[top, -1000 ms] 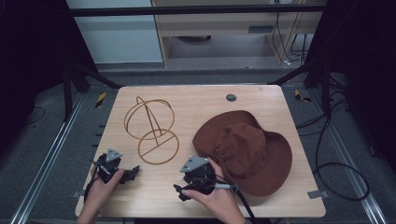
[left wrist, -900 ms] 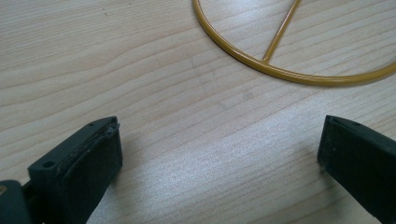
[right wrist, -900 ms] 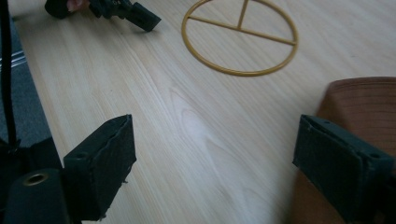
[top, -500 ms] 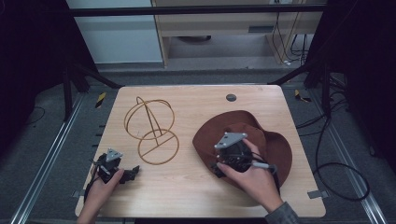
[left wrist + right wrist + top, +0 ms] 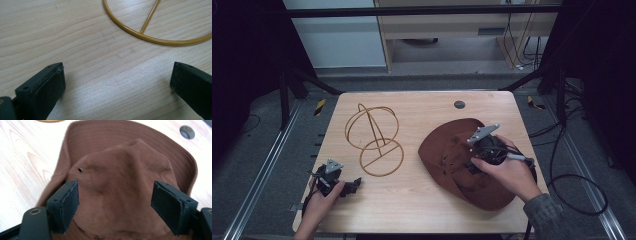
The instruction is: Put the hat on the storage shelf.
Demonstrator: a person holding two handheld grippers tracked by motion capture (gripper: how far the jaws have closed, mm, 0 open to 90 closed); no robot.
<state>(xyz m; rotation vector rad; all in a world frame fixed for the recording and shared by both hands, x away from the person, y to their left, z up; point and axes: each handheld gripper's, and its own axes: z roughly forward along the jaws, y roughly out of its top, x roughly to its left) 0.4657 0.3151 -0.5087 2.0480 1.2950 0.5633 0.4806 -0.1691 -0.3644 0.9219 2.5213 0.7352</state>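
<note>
The right tongs [image 5: 113, 202] are spread wide above the soft, creased crown of a brown felt hat [image 5: 130, 180], laid at the bench's [image 5: 422, 200] 4 o'clock. The left tongs [image 5: 117, 87], also wide, are held over bare woodgrain at 7 o'clock, a thin golden wire stand [image 5: 374, 140] at 10.

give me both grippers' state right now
Left gripper: open, empty, over bare table.
Right gripper: open, jaws either side of the brown hat crown, not gripping.
</note>
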